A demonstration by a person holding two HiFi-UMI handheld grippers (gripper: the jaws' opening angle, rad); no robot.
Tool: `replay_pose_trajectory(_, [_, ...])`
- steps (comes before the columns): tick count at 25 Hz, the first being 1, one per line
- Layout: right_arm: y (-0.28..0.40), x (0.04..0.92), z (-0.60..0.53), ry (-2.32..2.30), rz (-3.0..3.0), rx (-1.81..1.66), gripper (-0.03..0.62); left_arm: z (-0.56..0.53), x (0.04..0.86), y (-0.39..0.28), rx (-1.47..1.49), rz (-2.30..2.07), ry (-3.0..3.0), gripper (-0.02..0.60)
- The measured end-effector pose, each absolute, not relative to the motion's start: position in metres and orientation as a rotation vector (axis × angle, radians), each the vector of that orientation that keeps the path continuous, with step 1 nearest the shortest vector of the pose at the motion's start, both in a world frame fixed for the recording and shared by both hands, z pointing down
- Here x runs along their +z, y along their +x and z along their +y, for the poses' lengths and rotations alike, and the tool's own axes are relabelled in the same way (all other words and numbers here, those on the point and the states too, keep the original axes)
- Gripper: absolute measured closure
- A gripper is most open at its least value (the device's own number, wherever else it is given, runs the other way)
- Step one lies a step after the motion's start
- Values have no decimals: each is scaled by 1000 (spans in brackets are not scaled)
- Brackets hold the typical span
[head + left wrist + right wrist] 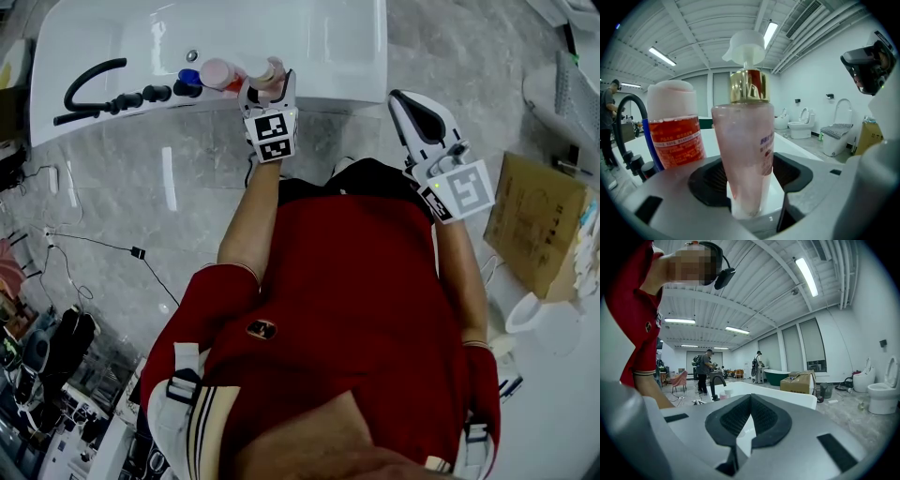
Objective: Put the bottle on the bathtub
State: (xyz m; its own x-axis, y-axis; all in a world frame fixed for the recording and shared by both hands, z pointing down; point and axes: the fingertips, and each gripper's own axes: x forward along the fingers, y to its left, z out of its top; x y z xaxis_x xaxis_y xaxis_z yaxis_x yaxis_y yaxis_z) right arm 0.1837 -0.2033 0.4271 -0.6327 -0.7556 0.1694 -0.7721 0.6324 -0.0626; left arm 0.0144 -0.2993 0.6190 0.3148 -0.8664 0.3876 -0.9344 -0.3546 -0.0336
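Bathtub (347, 89), white, lying directly ahead of both grippers; its near rim is shown beneath the left gripper (267, 94). The left gripper's jaws are closed against the sides of the pump bottle (745, 140), which is held upright between the pads with its gold collar and white pump head above them. The bottle's base appears to be at, or just above, the rim surface; contact cannot be confirmed. The task is judged nearly complete: only setting down, opening the jaws and withdrawal remain.

The right gripper (749, 427) is held well to the right of the left one, pads together at the tips, nothing between them. A cardboard box (539, 225) is seen farther right. A black faucet (89, 89) stands on the rim to the left gripper's left. A red-labelled bottle (675, 136) stands just beside the held bottle on that side, where it could be knocked during withdrawal. A blue cap (188, 78) lies beyond it.
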Motion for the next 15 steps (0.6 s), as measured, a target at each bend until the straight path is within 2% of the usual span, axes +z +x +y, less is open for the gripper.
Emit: replay_pose_trajectory(15, [170, 428, -182, 1281, -2720, 254, 600, -265, 626, 6, 639, -1597, 2376, 285])
